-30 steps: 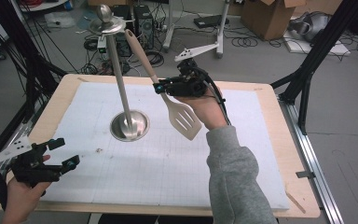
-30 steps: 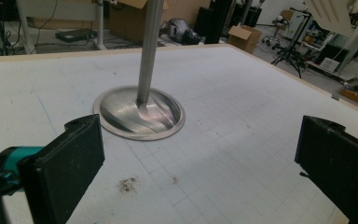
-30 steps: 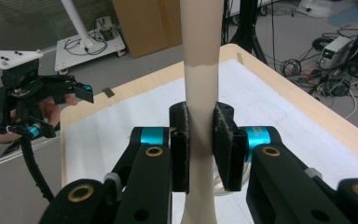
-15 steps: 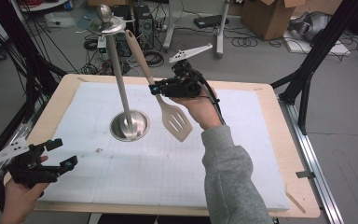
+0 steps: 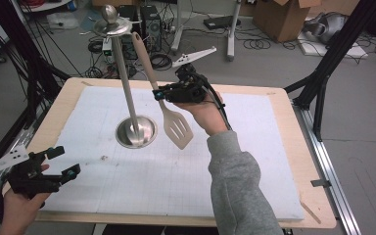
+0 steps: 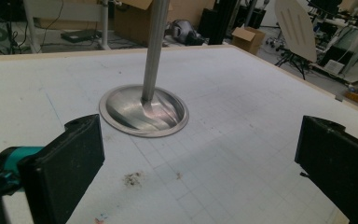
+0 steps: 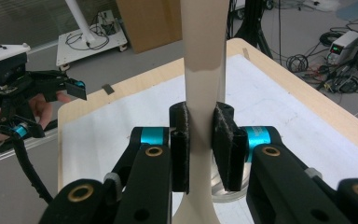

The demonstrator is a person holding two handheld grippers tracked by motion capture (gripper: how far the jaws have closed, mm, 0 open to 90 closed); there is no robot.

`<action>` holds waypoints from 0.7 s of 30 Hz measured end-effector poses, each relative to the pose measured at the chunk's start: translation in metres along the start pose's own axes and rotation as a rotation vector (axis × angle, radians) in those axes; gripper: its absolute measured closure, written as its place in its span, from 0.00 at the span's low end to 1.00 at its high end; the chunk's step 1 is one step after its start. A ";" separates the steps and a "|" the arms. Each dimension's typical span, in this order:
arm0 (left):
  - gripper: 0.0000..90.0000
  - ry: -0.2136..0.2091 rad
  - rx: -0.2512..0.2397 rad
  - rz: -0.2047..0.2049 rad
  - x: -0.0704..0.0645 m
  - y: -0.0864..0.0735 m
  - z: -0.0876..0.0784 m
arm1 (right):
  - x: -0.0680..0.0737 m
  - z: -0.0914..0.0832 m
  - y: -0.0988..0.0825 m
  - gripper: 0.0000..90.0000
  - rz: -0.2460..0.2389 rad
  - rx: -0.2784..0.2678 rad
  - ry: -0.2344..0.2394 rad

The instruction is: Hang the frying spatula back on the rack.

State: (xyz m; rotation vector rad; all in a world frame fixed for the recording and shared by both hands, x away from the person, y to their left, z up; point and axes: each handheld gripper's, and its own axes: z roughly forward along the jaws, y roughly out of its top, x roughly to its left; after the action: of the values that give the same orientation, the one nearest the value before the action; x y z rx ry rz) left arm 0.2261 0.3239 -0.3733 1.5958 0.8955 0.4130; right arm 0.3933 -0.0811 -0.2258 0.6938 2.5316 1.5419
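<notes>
A beige slotted spatula (image 5: 177, 128) hangs head-down over the white mat, its long handle slanting up towards the top disc of a metal stand (image 5: 136, 132). My right gripper (image 5: 164, 94) is shut on the handle's middle. In the right gripper view the black pads (image 7: 226, 144) press both sides of the handle (image 7: 204, 70). My left gripper (image 5: 63, 164) rests at the near left corner, open with nothing between its jaws. In the left gripper view the stand's round base (image 6: 143, 111) lies ahead and the spatula head (image 6: 296, 28) is at the upper right.
The white mat (image 5: 235, 161) covers a wooden table (image 5: 308, 161). The stand's pole (image 5: 125, 78) rises tall just left of the spatula. A person's grey sleeve (image 5: 240, 191) crosses the near right of the mat. Cables, boxes and black frame legs surround the table.
My right gripper has shifted slightly left with the spatula, swinging its head closer to the stand's base. The left gripper has stayed put.
</notes>
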 end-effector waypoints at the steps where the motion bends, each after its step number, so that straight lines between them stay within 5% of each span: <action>1: 0.02 0.000 0.000 0.000 0.000 0.000 0.000 | 0.000 0.001 0.000 0.87 -0.001 0.000 0.002; 21: 0.02 0.010 -0.001 -0.007 0.000 -0.002 -0.004 | -0.001 0.020 0.002 0.87 -0.003 0.001 0.008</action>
State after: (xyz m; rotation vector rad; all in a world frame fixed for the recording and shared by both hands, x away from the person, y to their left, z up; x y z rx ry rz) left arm 0.2222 0.3267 -0.3746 1.5910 0.9076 0.4167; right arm 0.4007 -0.0642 -0.2339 0.6849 2.5384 1.5453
